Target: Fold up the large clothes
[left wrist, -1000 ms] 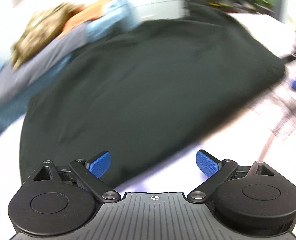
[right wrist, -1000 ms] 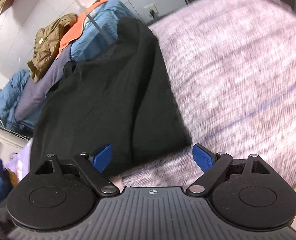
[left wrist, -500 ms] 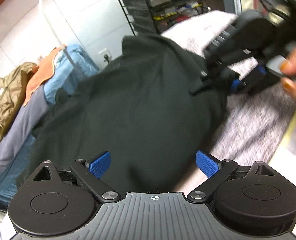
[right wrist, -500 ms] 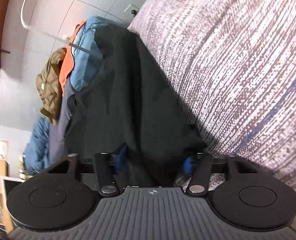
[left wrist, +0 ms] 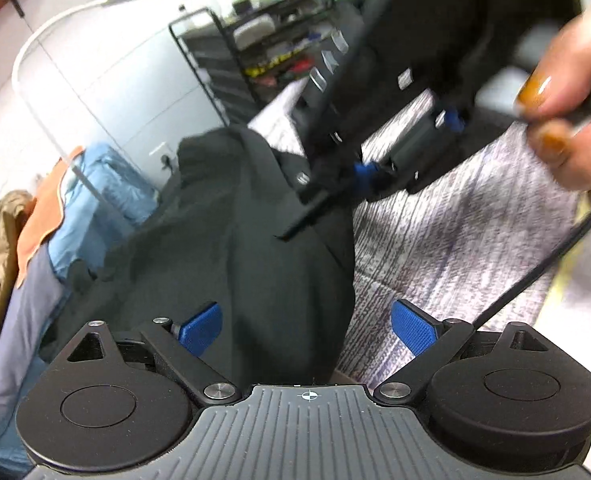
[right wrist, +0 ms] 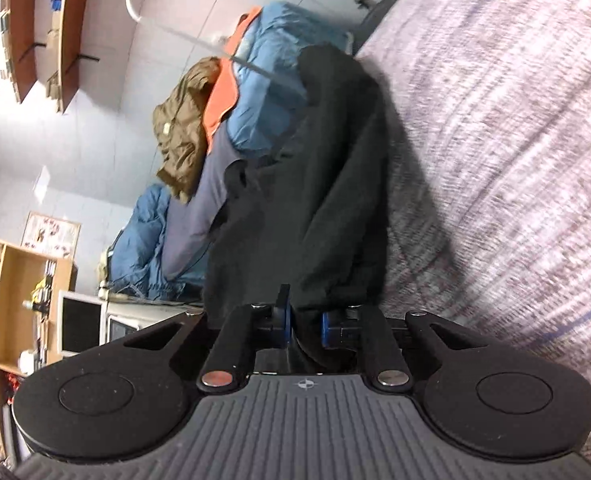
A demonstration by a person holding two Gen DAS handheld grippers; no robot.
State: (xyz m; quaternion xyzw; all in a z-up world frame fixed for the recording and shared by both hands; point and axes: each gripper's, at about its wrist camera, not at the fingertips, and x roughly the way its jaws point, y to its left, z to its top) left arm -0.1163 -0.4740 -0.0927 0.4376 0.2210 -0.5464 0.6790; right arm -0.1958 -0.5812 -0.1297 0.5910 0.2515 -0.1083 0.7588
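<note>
A large black garment (right wrist: 319,184) lies bunched lengthwise on a grey-and-white knit cover (right wrist: 507,128). My right gripper (right wrist: 305,322) has its jaws closing on the garment's near corner, with black cloth pressed between the blue pads. In the left wrist view the same black garment (left wrist: 231,256) spreads in front of my left gripper (left wrist: 307,326), which stands open just over its near edge, nothing gripped. The right gripper (left wrist: 365,170) shows there too, pinching the far edge of the cloth, with a person's hand (left wrist: 567,92) on its handle.
A heap of clothes, blue (right wrist: 283,92), orange (right wrist: 227,84), olive (right wrist: 183,124) and grey-blue (right wrist: 199,216), lies at the far left of the cover. A black wire rack (left wrist: 263,52) stands against the back wall. Wooden shelves and a monitor (right wrist: 77,322) are at the left.
My right gripper went from wide open to closed on the black garment's corner. My left gripper swung sideways and rolled, and the right gripper and hand came into its view.
</note>
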